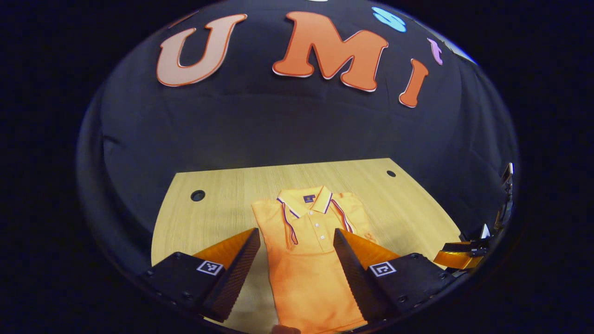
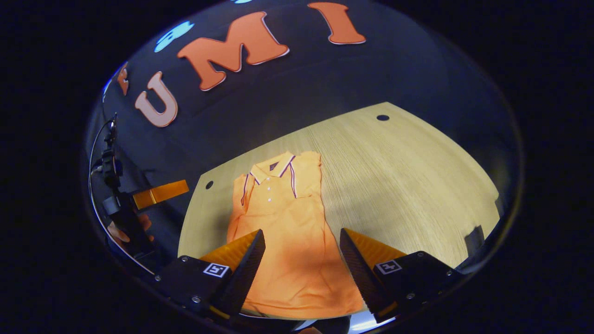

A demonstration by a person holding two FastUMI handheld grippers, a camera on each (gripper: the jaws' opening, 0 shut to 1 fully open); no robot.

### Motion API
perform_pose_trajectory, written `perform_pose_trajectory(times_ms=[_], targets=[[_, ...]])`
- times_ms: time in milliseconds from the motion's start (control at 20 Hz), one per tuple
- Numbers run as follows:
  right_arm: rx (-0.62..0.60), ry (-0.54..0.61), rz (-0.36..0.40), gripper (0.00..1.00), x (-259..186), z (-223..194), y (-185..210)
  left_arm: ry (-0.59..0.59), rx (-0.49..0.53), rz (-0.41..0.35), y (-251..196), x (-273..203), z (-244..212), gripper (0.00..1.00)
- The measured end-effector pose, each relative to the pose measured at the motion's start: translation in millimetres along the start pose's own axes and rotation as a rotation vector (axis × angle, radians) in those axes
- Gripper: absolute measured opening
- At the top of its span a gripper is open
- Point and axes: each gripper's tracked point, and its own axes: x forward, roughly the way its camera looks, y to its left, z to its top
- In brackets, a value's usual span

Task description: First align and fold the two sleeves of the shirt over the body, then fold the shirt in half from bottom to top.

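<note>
The orange polo shirt (image 1: 306,260), sleeves folded in, lies near the table's (image 1: 204,222) front edge; its collar label is unreadable. Both the left gripper (image 1: 297,260) and the right gripper (image 2: 301,264) hover spread apart, holding nothing.

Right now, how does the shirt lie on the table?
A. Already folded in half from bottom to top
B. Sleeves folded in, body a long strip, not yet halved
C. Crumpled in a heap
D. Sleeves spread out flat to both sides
B: the shirt lies on the table as a long narrow strip, collar at the far end, no sleeves sticking out sideways, hem near both open grippers.
</note>
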Motion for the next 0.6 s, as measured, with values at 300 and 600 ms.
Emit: perform_pose_trajectory(times_ms=[300, 600], targets=[[-0.192, -0.128, 0.052, 0.99, -19, 0, 11, -0.254, 0.006, 0.103, 3, -71, -10, 0.98], [-0.275, 0.009, 0.079, 0.99, -23, -55, -6, -0.136, 0.0, 0.16, -2, -100, -82, 0.98]])
